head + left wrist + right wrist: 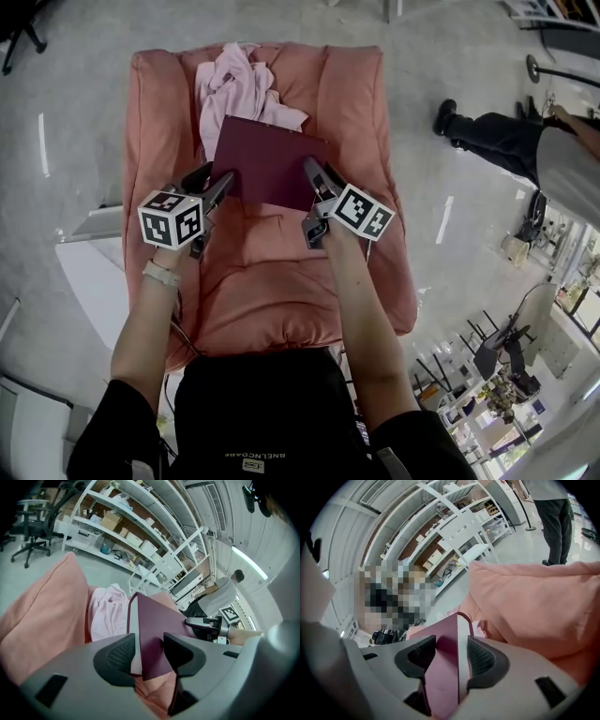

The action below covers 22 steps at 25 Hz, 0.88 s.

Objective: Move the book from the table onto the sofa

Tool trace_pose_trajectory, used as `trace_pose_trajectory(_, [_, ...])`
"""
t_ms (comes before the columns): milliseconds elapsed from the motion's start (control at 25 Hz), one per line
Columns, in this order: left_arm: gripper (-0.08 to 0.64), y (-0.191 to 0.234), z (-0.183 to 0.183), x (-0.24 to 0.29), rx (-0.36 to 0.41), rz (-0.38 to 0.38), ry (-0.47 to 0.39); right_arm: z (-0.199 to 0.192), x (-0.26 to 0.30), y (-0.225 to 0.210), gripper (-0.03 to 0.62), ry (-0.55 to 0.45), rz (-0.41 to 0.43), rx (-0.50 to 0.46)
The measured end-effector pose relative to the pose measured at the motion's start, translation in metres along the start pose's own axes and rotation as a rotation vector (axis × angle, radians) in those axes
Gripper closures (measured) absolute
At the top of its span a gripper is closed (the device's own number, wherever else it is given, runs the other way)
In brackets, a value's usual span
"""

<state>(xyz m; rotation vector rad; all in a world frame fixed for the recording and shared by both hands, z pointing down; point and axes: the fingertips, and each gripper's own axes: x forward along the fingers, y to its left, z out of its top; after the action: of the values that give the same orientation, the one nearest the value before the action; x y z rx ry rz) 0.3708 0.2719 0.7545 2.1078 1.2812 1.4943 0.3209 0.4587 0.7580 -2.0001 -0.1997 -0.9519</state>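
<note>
Gripping the maroon book (267, 161) at its 9 and 3 o'clock edges, left gripper (219, 180) and right gripper (314, 174) fingers hold it over the sofa (361, 103).

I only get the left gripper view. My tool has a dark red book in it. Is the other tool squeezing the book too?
Observer: Yes. The right gripper view shows the right tool shut on the book, one pad on each side.
Operator: Where is the book if you look from above?
Observer: In the head view it is over the pink sofa, and its far edge covers part of a pink cloth.
</note>
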Motion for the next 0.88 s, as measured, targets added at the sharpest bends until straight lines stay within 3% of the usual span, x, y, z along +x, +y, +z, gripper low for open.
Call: trace_pose_trajectory(880, [0.371,0.055,-0.059,0.06,-0.064,0.011,0.122,-0.052,0.067,-0.08,0.36,0.114,-0.135,0.022])
